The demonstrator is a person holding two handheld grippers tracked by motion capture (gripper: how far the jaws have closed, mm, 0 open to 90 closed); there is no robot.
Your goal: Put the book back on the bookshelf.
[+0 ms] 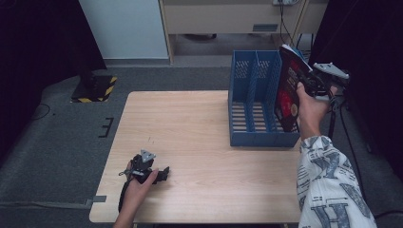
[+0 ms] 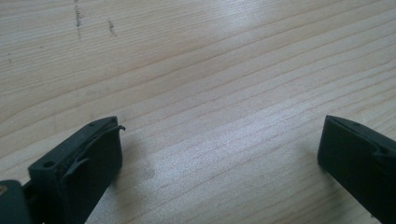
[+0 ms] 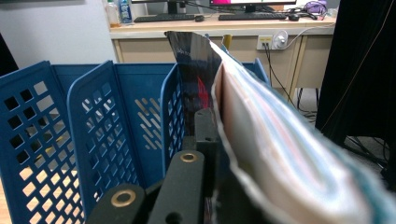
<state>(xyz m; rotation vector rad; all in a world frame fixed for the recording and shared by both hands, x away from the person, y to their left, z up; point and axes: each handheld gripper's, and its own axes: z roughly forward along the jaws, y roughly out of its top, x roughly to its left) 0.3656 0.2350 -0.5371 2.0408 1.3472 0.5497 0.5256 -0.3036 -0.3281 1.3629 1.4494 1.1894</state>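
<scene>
Grey carpeted floor (image 1: pixel 57 142) surrounded the pale wooden counter (image 1: pixel 190 142); black curtains (image 1: pixel 33 42) flanked a white wall panel (image 1: pixel 126 28) and a beige desk (image 1: pixel 228 16) behind.

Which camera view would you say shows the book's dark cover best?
The high view: the book shows its cover, clamped in the right gripper beside the blue file rack. The right gripper view shows mainly its page edges, near and blurred.
</scene>
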